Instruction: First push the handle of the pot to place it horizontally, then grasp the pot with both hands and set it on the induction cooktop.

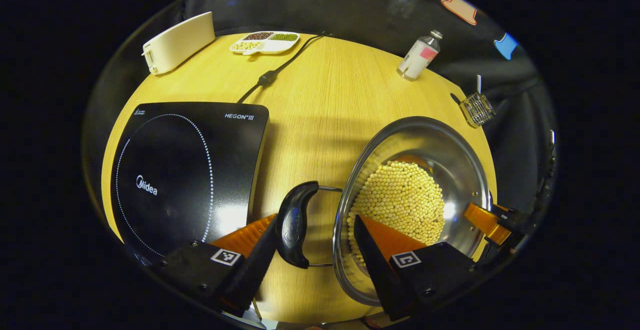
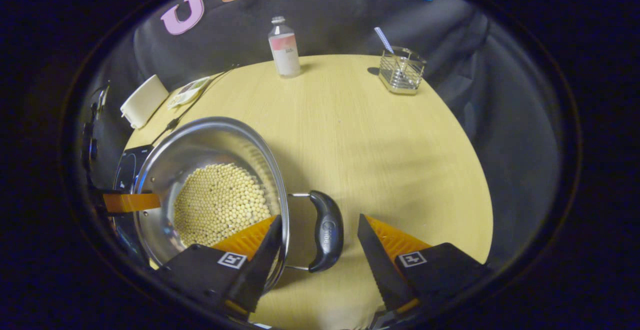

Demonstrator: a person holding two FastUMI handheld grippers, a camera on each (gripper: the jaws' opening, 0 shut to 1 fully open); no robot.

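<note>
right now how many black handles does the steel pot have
2. One black curved handle is on the round steel pot's side facing the black induction cooktop, between the left gripper's fingers. The other handle is on the opposite side, between the right gripper's fingers.

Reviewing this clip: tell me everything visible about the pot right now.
The pot is a shiny steel-looking round vessel, lidless, upright on the wooden table beside the induction cooktop, not on it. Small pale yellow beads cover its bottom. Each side has a dark loop handle on wire arms, lying horizontal: one sits between the open left hand-held gripper fingers, the other between the open right hand-held gripper fingers. Neither is clamped.
</note>
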